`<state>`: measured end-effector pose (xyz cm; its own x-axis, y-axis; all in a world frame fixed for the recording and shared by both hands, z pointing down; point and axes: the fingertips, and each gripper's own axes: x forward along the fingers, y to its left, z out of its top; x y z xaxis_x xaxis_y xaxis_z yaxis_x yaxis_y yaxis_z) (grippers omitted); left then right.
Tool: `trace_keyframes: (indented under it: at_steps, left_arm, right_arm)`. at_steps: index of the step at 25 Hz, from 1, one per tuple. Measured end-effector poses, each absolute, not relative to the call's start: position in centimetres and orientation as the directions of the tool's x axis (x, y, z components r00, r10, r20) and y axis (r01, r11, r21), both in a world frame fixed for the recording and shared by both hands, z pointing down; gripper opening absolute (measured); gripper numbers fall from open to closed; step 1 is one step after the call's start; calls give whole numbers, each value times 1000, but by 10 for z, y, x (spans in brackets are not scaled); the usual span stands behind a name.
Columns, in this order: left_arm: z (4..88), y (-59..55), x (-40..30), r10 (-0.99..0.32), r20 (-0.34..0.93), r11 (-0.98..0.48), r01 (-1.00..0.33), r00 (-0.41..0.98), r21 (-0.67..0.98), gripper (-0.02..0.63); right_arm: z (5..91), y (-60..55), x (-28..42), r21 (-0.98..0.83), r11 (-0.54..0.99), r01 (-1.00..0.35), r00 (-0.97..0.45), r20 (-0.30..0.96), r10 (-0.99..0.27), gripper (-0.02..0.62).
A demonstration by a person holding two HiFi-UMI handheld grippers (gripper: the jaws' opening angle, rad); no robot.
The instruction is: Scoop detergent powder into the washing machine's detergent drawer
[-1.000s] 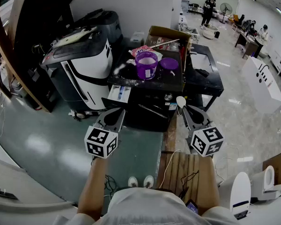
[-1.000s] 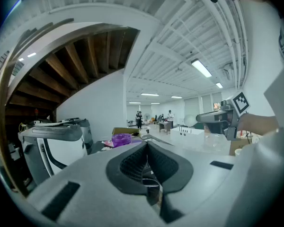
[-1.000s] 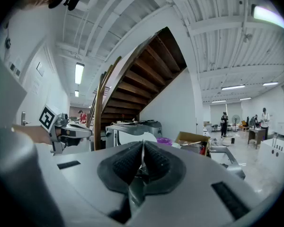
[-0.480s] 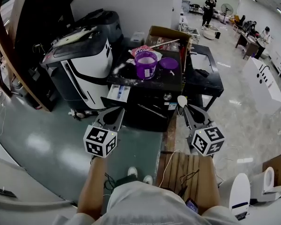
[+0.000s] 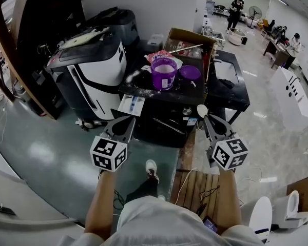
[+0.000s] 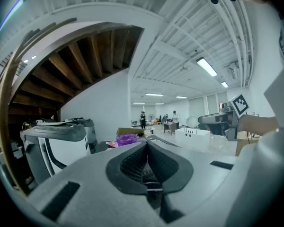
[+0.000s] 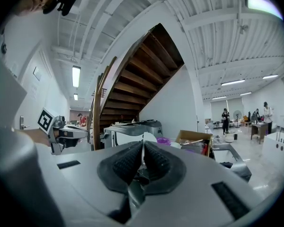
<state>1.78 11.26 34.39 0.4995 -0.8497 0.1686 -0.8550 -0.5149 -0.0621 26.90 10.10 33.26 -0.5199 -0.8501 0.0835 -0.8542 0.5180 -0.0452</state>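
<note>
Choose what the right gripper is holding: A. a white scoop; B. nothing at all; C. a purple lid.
A: the right gripper has its fingers shut on the handle of a white scoop, whose round bowl sticks out past the tips in the head view.

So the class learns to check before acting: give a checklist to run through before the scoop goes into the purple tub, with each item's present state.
1. Grip: right gripper shut on the white scoop: ok.
2. Access: purple tub open, its lid lying beside it: ok.
3. Target: detergent drawer pulled out: ok.
4. Other hand: left gripper shut, empty, apart from the tub: ok.
5. Position: scoop over the tub: not ok, it hangs short of the washing machine.
6. Supply: enough powder in the tub: cannot tell.
</note>
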Motion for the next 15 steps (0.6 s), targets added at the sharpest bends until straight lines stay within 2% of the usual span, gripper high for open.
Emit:
trace_keyframes:
  at_steps: [15]
  left_arm:
    - [362, -75, -7, -867, 151, -478, -878, 475, 16, 9]
  right_arm:
    - [336, -92, 244, 24, 573, -819, -562, 166, -810, 14]
